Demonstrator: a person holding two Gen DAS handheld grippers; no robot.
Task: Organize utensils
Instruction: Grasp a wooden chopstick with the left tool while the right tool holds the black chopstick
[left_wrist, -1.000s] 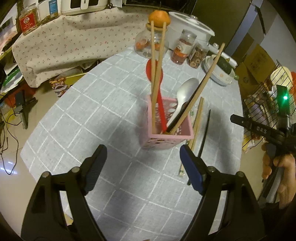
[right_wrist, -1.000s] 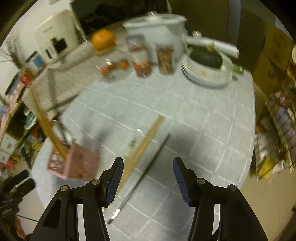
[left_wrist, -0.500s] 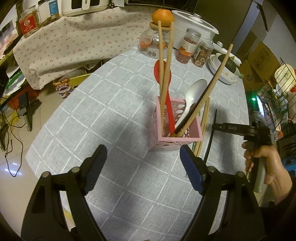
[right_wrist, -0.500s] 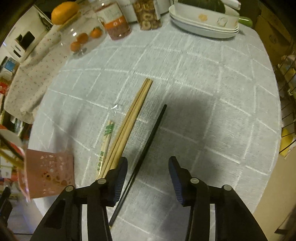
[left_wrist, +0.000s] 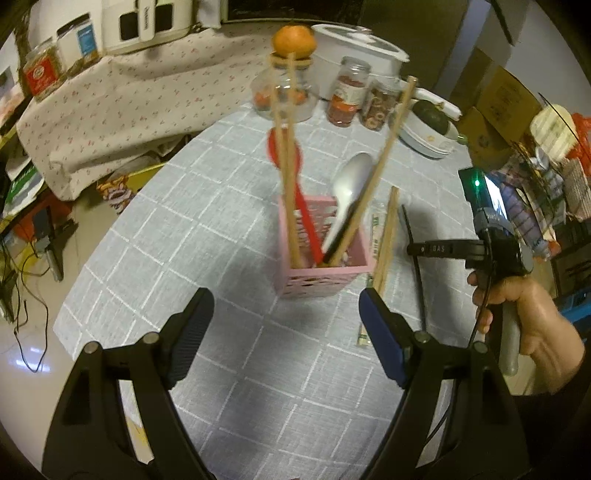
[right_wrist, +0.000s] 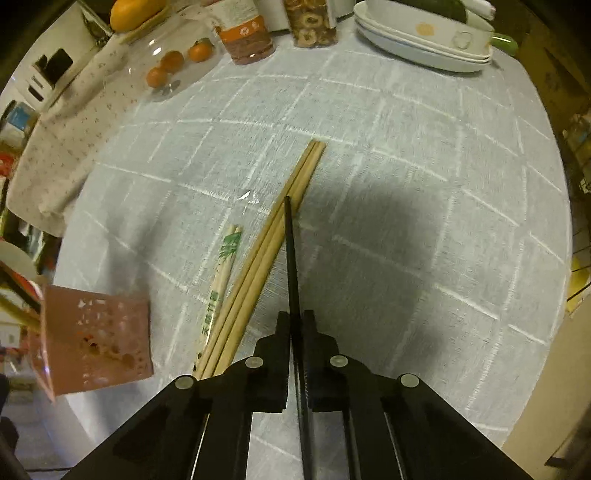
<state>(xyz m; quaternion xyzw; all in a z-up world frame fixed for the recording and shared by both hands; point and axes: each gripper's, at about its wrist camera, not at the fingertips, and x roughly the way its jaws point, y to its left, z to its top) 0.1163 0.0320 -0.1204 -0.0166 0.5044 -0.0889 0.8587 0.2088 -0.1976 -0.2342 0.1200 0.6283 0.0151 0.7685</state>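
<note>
Beside the pink holder (right_wrist: 96, 339), right gripper (right_wrist: 294, 325) clamped on black chopstick (right_wrist: 290, 254), left gripper (left_wrist: 286, 321) spread wide, empty.

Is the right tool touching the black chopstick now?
Touching. In the right wrist view, the right tool is shut on the black chopstick, whose shaft runs between both fingers with no gap visible.

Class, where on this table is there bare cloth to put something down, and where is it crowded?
Bare: tablecloth right of the black chopstick, below the white dishes.
Crowded: between the pink holder and that chopstick, where wooden chopsticks lie.
</note>
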